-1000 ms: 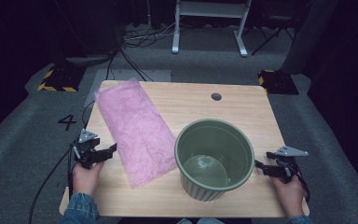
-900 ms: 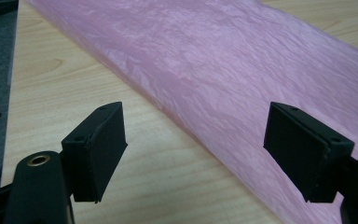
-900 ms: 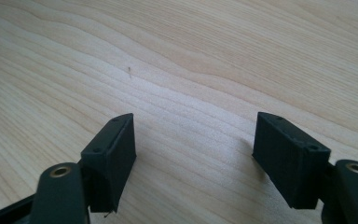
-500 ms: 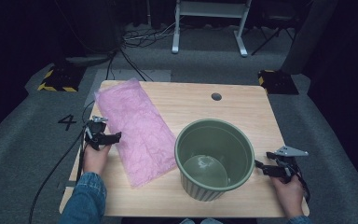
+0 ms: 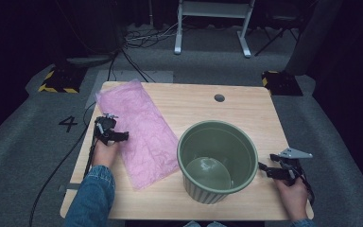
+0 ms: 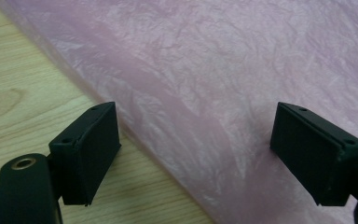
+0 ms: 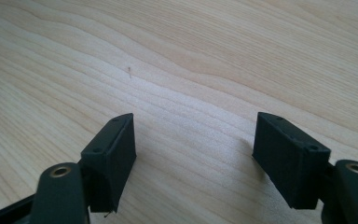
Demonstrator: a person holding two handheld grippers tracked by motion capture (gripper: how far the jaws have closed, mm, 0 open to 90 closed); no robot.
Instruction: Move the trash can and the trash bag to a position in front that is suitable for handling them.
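High view: left tool (image 5: 123,136) gaping over pink sheet (image 5: 142,127); right tool (image 5: 263,169) gaping, empty, beside green pot (image 5: 217,161).

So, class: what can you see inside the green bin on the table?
Looking down from the high view, the green bin holds nothing: its bare inner wall and round bottom show. The inner face of its near wall is hidden by the rim, so that strip cannot be checked.
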